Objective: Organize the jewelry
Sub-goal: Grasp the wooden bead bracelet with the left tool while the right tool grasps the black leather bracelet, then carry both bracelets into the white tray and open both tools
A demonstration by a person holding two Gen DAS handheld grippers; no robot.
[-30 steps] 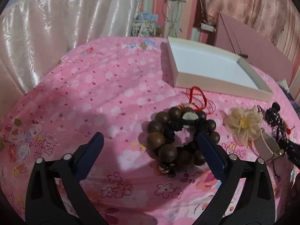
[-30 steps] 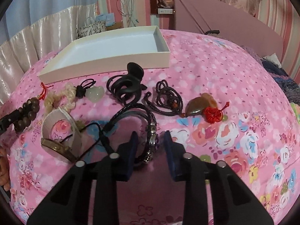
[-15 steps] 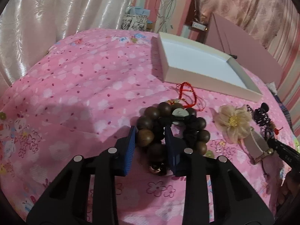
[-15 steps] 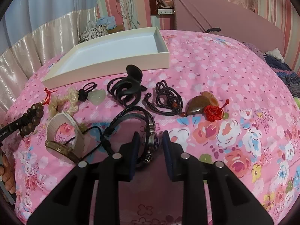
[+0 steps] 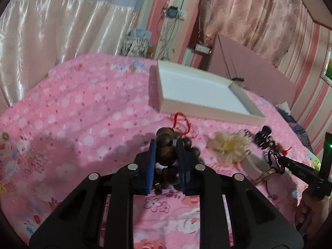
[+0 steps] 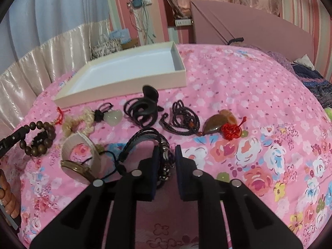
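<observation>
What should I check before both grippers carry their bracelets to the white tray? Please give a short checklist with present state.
1. Left gripper shut on the brown wooden bead bracelet: ok.
2. Right gripper shut on the black braided leather bracelet: ok, though the firmness of the grip cannot be told.
3. Shallow white cardboard tray has free space: ok, nothing inside.
4. Thin black cord free of the leather bracelet: cannot tell.
5. Red string tassel hanging from the beads will not snag: cannot tell.
</observation>
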